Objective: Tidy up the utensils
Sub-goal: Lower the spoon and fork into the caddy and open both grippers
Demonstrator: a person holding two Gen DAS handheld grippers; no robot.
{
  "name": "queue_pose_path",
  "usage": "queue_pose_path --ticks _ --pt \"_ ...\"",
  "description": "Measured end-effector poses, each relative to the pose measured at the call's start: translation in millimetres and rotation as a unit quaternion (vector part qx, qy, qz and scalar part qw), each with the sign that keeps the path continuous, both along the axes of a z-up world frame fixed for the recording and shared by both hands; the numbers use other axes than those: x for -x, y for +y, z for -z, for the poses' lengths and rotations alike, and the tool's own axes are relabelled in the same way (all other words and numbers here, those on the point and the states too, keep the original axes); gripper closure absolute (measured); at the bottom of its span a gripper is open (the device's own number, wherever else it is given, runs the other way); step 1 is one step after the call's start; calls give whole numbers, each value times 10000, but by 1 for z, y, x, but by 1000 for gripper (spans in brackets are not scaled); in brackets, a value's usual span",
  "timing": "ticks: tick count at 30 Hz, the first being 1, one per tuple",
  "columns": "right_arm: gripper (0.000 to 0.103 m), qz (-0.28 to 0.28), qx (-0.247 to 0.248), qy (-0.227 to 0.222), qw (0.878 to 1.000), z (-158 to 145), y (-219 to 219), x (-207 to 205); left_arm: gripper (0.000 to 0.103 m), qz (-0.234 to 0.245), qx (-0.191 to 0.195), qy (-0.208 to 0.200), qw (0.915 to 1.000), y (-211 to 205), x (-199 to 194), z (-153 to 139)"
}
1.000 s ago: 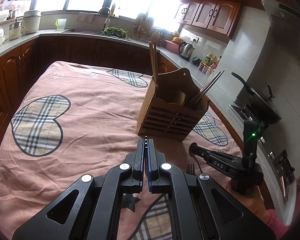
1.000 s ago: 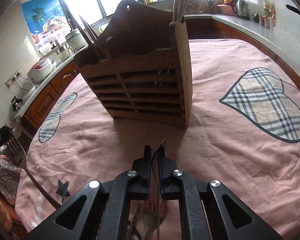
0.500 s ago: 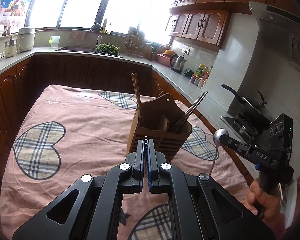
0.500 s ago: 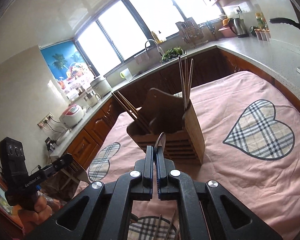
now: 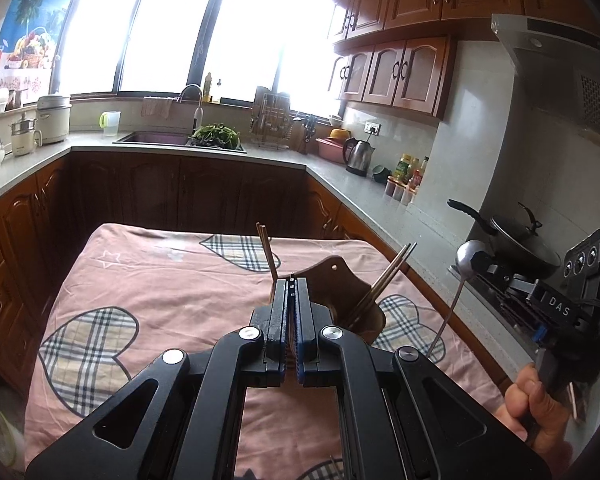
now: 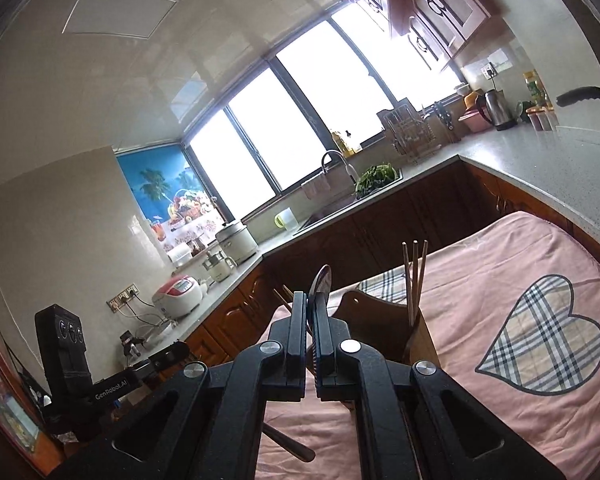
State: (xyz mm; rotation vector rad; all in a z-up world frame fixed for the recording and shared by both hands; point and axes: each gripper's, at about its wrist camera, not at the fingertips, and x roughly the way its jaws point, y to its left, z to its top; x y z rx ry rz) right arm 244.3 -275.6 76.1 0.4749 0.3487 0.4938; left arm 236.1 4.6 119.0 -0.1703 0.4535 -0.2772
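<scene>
A wooden utensil holder (image 5: 340, 284) stands on the pink table, with chopsticks (image 5: 384, 280) sticking out of it; it also shows in the right wrist view (image 6: 376, 320). My right gripper (image 6: 310, 300) is shut on a metal spoon (image 6: 322, 280), bowl up, held high above the table to the right of the holder; the spoon (image 5: 470, 258) hangs from it in the left wrist view. My left gripper (image 5: 291, 284) is shut and empty, raised in front of the holder.
The table wears a pink cloth (image 5: 160, 292) with plaid hearts. More utensils (image 6: 288, 444) lie on it near the front edge. Kitchen counters with a sink (image 5: 156, 138), kettle (image 5: 358, 156) and a wok (image 5: 520, 240) on the stove surround the table.
My right gripper has lifted the spoon off the table, from low in front of the holder to high beside it. My left gripper has risen too, staying shut.
</scene>
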Motion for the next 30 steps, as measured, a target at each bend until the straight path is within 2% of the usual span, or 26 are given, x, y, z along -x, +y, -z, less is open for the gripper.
queue_pose_path --ticks 7,14,22,30 --pt "101 -12 -203 -496 9986 -21 3 -22 101 -294 -106 -236 9992 2 -38 -16" --pt "101 30 -269 -757 9968 -20 4 -57 101 -583 -388 -416 9967 -6 -78 -14" --pt "101 -15 -310 -652 9974 19 5 -82 101 -627 -652 -159 9958 -26 -111 23" --pt "101 -55 -183 -264 9995 66 5 -95 101 -482 -829 208 9952 -43 -123 62"
